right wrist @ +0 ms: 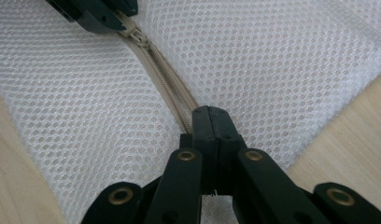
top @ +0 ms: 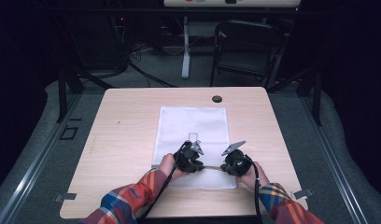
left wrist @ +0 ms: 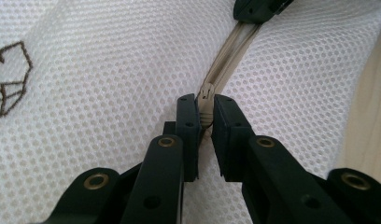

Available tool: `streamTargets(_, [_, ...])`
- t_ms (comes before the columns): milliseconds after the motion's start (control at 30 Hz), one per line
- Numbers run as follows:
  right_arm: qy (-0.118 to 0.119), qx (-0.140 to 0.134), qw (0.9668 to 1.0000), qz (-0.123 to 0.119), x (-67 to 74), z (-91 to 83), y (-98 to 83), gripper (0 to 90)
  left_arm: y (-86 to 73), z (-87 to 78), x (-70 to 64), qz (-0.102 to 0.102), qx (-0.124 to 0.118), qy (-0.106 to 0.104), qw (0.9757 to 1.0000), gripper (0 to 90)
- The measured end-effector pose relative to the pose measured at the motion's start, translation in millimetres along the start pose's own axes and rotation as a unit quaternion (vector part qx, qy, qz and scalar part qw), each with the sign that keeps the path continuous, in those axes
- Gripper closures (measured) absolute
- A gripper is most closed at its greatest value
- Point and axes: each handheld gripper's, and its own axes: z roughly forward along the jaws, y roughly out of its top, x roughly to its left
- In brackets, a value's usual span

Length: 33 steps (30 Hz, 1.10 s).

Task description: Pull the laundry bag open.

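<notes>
We have the white mesh laundry bag (top: 194,140) flat on the table (top: 123,140), its beige zipper (right wrist: 167,84) running between both tools. The left hand-held gripper (left wrist: 205,112) pinches the zipper pull (left wrist: 206,100); the right hand-held gripper (right wrist: 212,122) is clamped on the zipper's end (anchoring it). Grips look set — the slide along the track seems left to do.

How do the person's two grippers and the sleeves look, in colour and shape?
Both the left gripper and the right gripper are black, each topped by a grey three-cornered plate. Up close, the jaws are matte black flat blocks on linked bars with brass-coloured rivets. A black cable trails from each gripper back along the forearm. The sleeves are plaid in orange, red, blue and yellow.
</notes>
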Motion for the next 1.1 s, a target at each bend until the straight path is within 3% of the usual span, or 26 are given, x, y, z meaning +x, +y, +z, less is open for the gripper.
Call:
streamTargets(300, [-0.007,0.001,0.9999,-0.015,2.8,0.6,1.3,90.0,-1.6,-0.9,-2.7,0.002,0.01,-0.004,0.9999,80.9])
streamTargets(633, [-0.011,0.001,0.9999,-0.012,2.8,0.2,0.7,90.0,-2.9,-1.4,-3.7,0.002,0.012,-0.001,0.9999,80.9])
streamTargets(667, [-0.001,-0.009,0.9999,-0.006,1.2,1.1,-0.4,90.0,-2.6,-0.3,-3.8,0.002,0.009,-0.004,0.9999,80.7])
streamTargets(900, [-0.002,-0.002,1.0,-0.002,1.5,0.6,0.4,90.0,0.3,6.4,-7.0,0.005,-0.002,-0.003,1.0,78.3])
streamTargets(1100, [-0.004,0.002,1.0,-0.005,1.3,0.1,0.8,90.0,2.8,8.7,-10.6,0.011,0.001,0.011,0.9999,81.3])
